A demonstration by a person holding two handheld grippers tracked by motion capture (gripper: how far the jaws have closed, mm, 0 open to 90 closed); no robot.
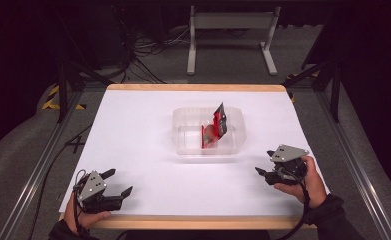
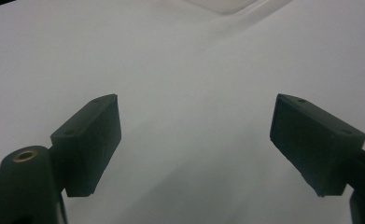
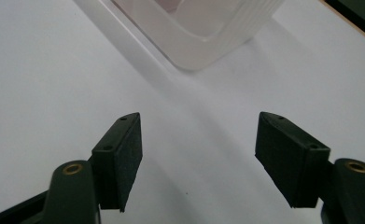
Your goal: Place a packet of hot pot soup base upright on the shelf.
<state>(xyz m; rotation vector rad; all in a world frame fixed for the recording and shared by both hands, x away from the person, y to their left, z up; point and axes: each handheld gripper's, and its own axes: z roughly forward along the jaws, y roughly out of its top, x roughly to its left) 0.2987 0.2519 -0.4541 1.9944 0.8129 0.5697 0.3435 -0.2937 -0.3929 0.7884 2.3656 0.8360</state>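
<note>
You are resting both grippers, left (image 1: 114, 184) and right (image 1: 266, 165), fingers apart and empty, at the frame's lower corners. I judge you are between steps; reaching next means going up to the packet (image 1: 216, 127) in the centre tray (image 1: 183, 131).

Matt white tabletop (image 1: 143, 150) with a wooden edge; clear glossy plastic tray (image 1: 183, 131); shiny red packet (image 1: 218, 125); matt black fingers (image 3: 119, 158).

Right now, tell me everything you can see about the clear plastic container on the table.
The clear plastic rectangular container sits upright and open-topped near the middle of the white table, with rounded corners and a ridged rim. A red and black snack packet stands tilted inside it, poking above the rim. Nothing else touches it; its corner appears in the right gripper view.
</note>
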